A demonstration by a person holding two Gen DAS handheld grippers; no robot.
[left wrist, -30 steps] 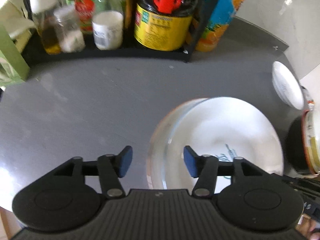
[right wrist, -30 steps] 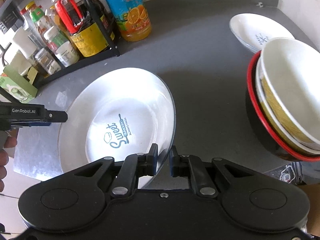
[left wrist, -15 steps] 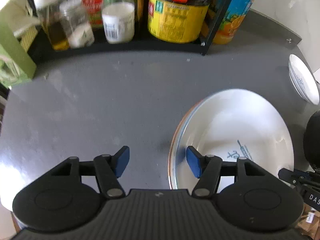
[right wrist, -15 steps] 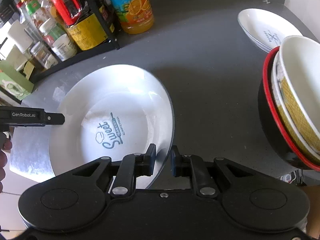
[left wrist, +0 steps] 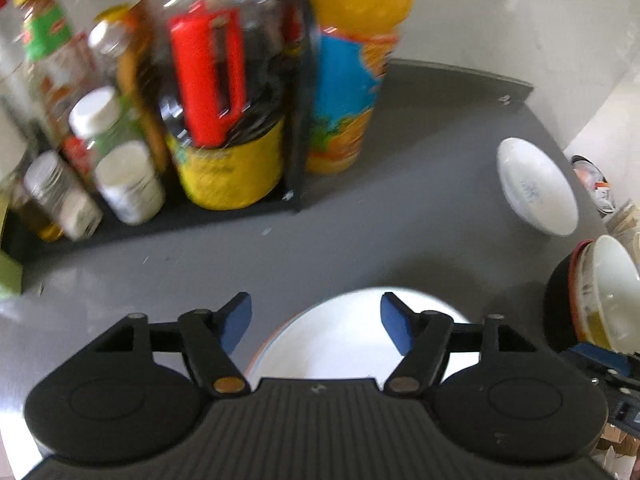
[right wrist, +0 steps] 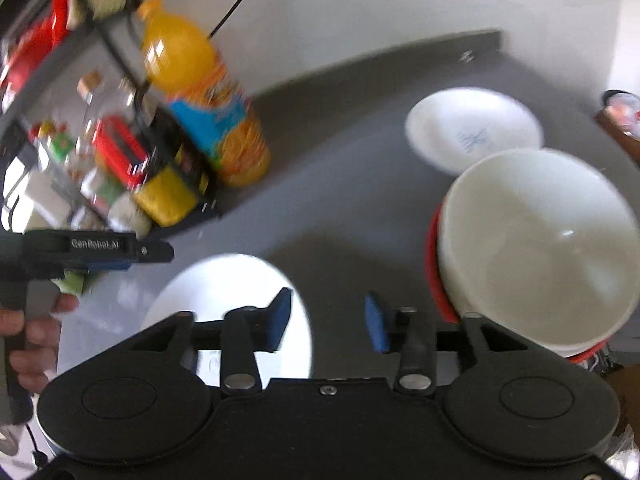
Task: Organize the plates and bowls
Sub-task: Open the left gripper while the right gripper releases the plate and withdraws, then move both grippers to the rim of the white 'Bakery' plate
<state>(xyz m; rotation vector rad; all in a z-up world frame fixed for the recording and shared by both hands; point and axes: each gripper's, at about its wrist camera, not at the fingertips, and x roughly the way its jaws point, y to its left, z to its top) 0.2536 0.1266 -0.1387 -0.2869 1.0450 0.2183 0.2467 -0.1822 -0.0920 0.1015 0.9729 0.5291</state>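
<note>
A large white plate (right wrist: 228,304) lies flat on the grey counter (right wrist: 340,200); in the left wrist view the same plate (left wrist: 344,340) sits just under my left gripper (left wrist: 316,326), which is open above its far rim. My right gripper (right wrist: 327,320) is open too, its left finger over the plate's right edge, holding nothing. A stack of bowls (right wrist: 536,248), white inside a red-rimmed black one, stands at the right, also seen as the bowl stack (left wrist: 600,300). A small white plate (right wrist: 474,130) lies farther back, the same small plate (left wrist: 536,188) in the left view.
A black rack (left wrist: 192,216) of jars and sauce bottles lines the back left, with an orange juice bottle (left wrist: 352,64) beside it. A hand (right wrist: 28,336) holds the left gripper's handle at the left edge. The white wall (right wrist: 400,0) closes the back.
My right gripper let go of the large plate and opened; the plate now lies flat. Both grippers lifted and tilted up, so the bottles and wall fill more of the views.
</note>
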